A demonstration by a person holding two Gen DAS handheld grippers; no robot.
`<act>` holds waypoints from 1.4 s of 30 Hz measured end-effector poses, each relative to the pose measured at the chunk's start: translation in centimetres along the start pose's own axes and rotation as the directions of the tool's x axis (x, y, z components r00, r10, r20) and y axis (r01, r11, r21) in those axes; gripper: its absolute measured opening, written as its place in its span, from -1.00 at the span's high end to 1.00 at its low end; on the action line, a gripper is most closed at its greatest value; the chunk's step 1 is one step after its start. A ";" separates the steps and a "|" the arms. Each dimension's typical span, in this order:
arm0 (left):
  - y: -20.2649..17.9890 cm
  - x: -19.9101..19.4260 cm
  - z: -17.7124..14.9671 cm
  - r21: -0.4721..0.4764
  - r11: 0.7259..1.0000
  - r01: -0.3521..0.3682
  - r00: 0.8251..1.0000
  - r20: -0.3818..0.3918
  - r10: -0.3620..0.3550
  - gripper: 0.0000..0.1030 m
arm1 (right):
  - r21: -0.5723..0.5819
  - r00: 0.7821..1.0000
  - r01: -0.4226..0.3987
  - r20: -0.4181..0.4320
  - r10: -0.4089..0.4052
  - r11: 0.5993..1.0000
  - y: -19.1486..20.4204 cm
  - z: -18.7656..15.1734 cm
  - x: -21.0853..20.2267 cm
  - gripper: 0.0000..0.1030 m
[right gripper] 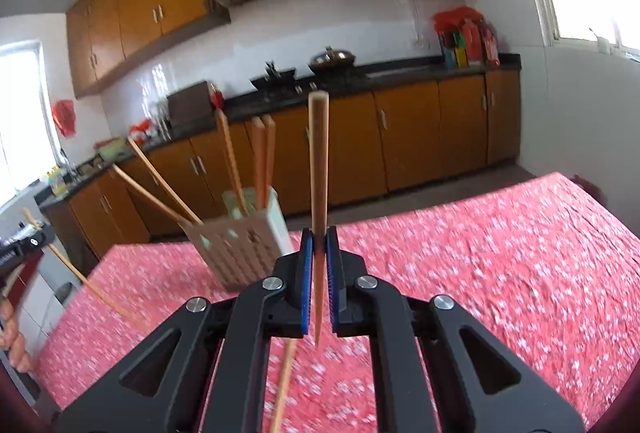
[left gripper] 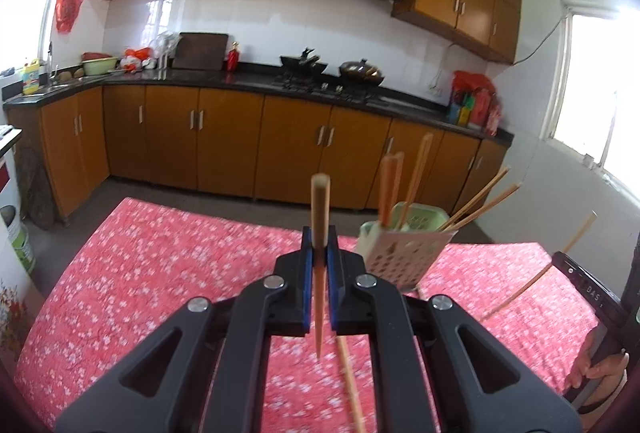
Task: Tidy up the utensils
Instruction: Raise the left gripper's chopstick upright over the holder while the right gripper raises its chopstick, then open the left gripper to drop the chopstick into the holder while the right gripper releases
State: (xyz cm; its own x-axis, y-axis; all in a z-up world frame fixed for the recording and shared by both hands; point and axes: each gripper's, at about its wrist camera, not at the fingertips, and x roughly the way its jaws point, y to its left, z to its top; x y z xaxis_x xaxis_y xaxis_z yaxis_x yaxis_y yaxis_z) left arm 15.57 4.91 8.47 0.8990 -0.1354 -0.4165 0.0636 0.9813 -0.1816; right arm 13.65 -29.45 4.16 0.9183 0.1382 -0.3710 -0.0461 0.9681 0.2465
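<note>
My left gripper [left gripper: 320,245] is shut on a wooden chopstick [left gripper: 320,217] that stands upright between the blue pads, above the table. My right gripper [right gripper: 319,245] is shut on another wooden chopstick [right gripper: 319,169], also upright. A pale green perforated utensil holder [left gripper: 400,249] stands on the table to the right of my left gripper; in the right wrist view the holder [right gripper: 244,245] is to the left of my right gripper. Several chopsticks [left gripper: 390,185] stick out of it. A loose chopstick [left gripper: 352,389] lies on the cloth below the left gripper, and it shows below the right gripper [right gripper: 285,385].
The table wears a red flowered cloth [left gripper: 160,265]. Beyond it are brown kitchen cabinets [left gripper: 224,145], a dark counter with woks [left gripper: 360,71] and a sink corner at left. The other hand-held gripper shows at the right edge [left gripper: 592,293], holding its chopstick.
</note>
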 end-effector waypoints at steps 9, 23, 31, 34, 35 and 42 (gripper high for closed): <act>-4.8 -0.6 4.6 0.019 0.995 0.096 0.987 0.128 -0.098 0.86 | -0.013 0.975 -0.130 0.181 0.130 0.991 3.9 5.5 -2.0 0.85; -11.1 4.4 11.4 0.058 0.997 0.052 0.937 0.343 -0.069 0.86 | -0.038 0.936 -0.112 0.331 0.119 0.993 6.4 9.7 3.4 0.85; -10.6 10.0 10.0 0.053 0.998 0.047 0.969 0.238 -0.058 0.85 | -0.060 0.970 -0.092 0.222 0.103 0.994 6.3 7.7 7.6 0.85; -9.7 10.7 9.7 0.040 0.998 0.041 0.976 0.211 -0.049 0.82 | -0.056 0.974 -0.094 0.202 0.104 0.994 6.4 7.4 7.7 0.83; -9.5 10.6 9.7 0.037 0.998 0.043 0.977 0.208 -0.049 0.82 | -0.057 0.975 -0.092 0.198 0.102 0.994 6.3 7.5 7.6 0.83; -8.0 8.4 9.9 0.012 1.000 0.029 0.976 0.214 -0.031 0.68 | -0.042 0.976 -0.086 0.200 0.092 0.995 5.9 7.8 5.3 0.71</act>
State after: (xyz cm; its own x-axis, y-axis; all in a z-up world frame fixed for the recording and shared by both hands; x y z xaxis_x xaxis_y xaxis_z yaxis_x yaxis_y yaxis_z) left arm 26.90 -2.72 15.27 0.9684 -0.1333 -0.2108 0.0949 0.9785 -0.1829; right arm 21.33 -24.60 10.65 0.9701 0.1823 -0.1604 -0.1409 0.9606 0.2395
